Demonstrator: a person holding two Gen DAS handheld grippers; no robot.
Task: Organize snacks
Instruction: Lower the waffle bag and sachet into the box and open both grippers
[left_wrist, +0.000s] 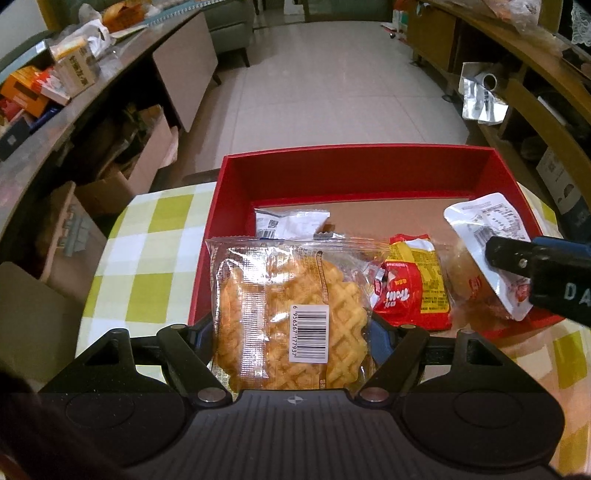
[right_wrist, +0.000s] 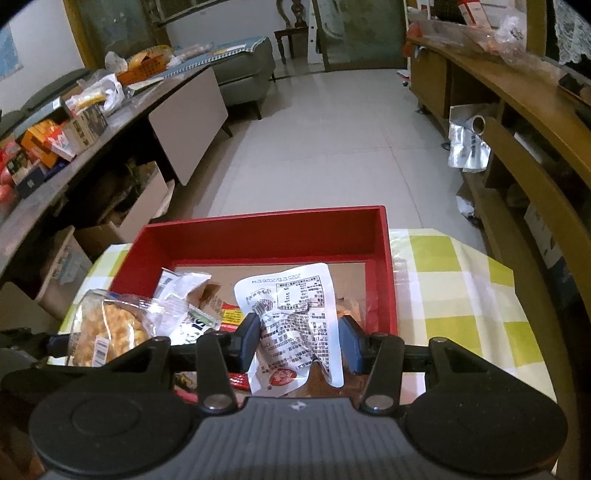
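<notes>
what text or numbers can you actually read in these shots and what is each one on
"6 956367 177937": barcode sticker on the waffle pack held in the left gripper.
"2025 12 15/2026 12 14", upside down: white pouch in the right gripper.
"DA": right gripper's finger.
Red and yellow packet brand, pouch fine print: too small or blurred.

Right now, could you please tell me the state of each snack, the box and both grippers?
Left gripper: shut on waffle pack.
Waffle pack: sealed, held over the box's near edge.
Right gripper: shut on white pouch.
White pouch: sealed, crumpled, held.
Red box: open, partly filled.
Red-yellow packet: lying in box.
</notes>
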